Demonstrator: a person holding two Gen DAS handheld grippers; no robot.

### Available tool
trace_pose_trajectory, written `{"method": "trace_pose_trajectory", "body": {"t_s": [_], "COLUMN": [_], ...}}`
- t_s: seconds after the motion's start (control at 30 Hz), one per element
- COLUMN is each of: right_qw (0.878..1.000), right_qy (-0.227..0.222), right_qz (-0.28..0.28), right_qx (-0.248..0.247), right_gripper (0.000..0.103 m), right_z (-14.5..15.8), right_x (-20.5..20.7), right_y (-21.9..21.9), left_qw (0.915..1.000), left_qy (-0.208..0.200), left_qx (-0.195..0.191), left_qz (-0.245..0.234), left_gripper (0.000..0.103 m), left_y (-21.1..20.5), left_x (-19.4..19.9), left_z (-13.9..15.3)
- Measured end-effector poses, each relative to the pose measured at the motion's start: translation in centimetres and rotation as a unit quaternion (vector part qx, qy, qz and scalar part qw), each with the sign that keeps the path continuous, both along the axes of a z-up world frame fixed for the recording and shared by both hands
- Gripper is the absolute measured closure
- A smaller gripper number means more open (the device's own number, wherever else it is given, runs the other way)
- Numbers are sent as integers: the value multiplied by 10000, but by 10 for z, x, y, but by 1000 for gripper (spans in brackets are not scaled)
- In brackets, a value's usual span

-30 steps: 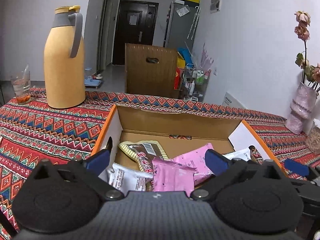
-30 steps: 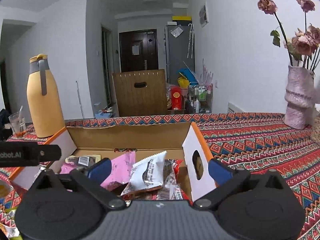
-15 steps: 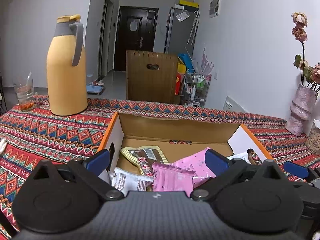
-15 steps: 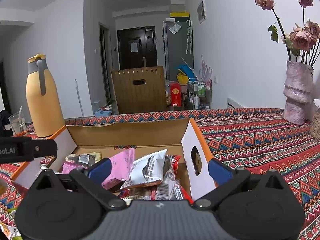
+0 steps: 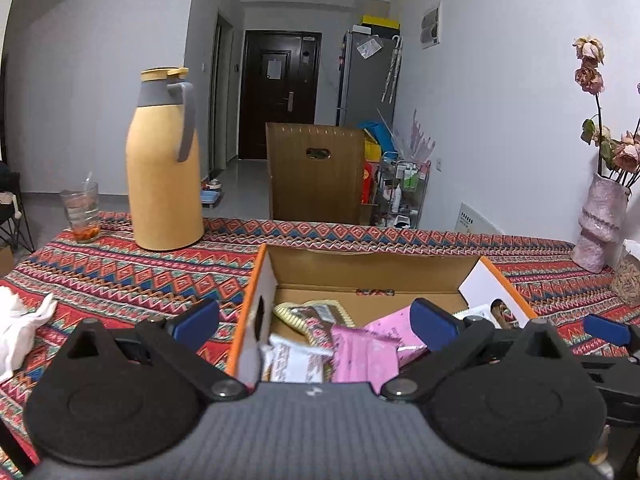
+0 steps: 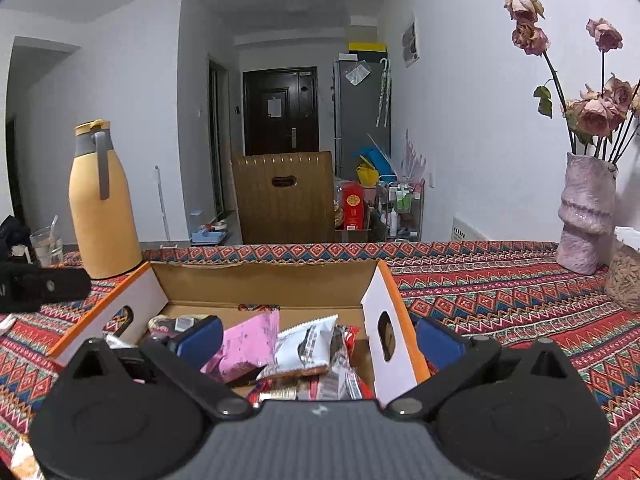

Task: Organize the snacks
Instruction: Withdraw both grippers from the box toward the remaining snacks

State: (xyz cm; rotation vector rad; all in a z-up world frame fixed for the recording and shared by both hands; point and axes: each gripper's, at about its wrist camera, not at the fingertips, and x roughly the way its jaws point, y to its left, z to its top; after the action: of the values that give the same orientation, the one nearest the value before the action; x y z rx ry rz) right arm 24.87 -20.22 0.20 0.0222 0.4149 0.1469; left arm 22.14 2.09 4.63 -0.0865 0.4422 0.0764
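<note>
An open cardboard box (image 5: 372, 270) (image 6: 264, 284) with orange edges lies on the patterned tablecloth. Inside are several snack packets: pink packets (image 5: 366, 354) (image 6: 248, 342), a white packet (image 5: 294, 358) (image 6: 306, 344), a striped brown packet (image 5: 312, 314) and red wrappers (image 6: 348, 380). My left gripper (image 5: 316, 322) is open, straddling the box's left wall, holding nothing. My right gripper (image 6: 320, 338) is open, straddling the box's right wall, with nothing between its fingers. The right gripper's blue fingertip (image 5: 606, 330) shows at the left wrist view's right edge.
A yellow thermos jug (image 5: 164, 160) (image 6: 102, 200) and a glass (image 5: 82, 216) stand at the table's back left. A pink vase of dried roses (image 6: 584, 212) (image 5: 600, 228) stands back right. White cloth (image 5: 20, 328) lies at the left. A wooden chair (image 5: 316, 178) stands behind the table.
Both grippers have drawn back and shifted sideways: the left one leftward so its fingers span the box's left wall, the right one rightward across the right wall. Both stay open.
</note>
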Motion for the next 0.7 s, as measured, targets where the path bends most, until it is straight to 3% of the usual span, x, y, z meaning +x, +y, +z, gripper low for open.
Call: {"method": "trace_pose_trajectory", "body": {"t_s": [0.57, 0.7], "right_qw": [9983, 9975], "right_qy": [377, 462], "right_qz": [204, 190], "right_qx": [-402, -492], "right_gripper": [0, 0], "right_z": [-25, -33], "right_x": [-81, -98], "right_y": [-27, -34], "left_qw": [9979, 9976], "left_qy": [513, 619], "left_qx": [375, 303], "left_qz": [-99, -105], "left_gripper": [0, 0], "left_y": [26, 33], "left_x": [-70, -85], "left_z": [-39, -52]}}
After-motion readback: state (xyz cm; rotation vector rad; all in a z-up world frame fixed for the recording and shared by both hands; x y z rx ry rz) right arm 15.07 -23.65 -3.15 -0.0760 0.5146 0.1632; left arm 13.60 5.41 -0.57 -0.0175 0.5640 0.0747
